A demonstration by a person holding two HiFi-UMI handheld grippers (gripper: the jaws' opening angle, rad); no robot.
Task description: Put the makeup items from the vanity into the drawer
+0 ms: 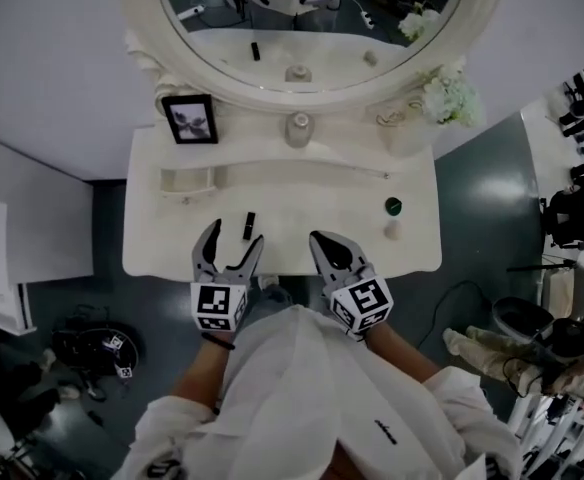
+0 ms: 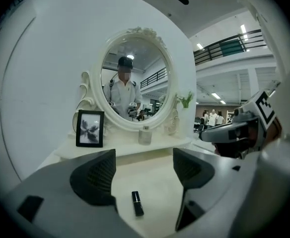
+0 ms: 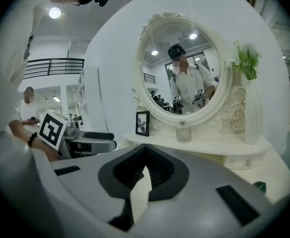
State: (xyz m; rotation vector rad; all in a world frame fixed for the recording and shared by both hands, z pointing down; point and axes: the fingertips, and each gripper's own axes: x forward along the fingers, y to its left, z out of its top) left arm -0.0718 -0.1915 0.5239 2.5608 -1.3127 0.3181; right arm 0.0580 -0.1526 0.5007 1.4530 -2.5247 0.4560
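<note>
Two grippers are held side by side at the front edge of the white vanity desk [image 1: 167, 240]. Left gripper [image 1: 236, 234]: jaws set wide apart, nothing between the pads. One black lipstick [image 1: 250, 224] lies flat on the desk at the mouth of that gap, nearer the left gripper's right jaw and not touching either jaw. Right gripper [image 1: 319, 238]: jaws closed tip to tip, nothing held, apart from the lipstick. One round green item [image 1: 393, 206] and one small pale item [image 1: 392, 231] sit near the desk's right end. The raised shelf under the oval mirror [image 1: 312, 28] carries a picture frame [image 1: 191, 119], a glass jar [image 1: 298, 128] and a vase [image 3: 251, 114] of flowers. Each gripper's cube bears black-and-white square markers. Any print on the lipstick is too small to read.
</note>
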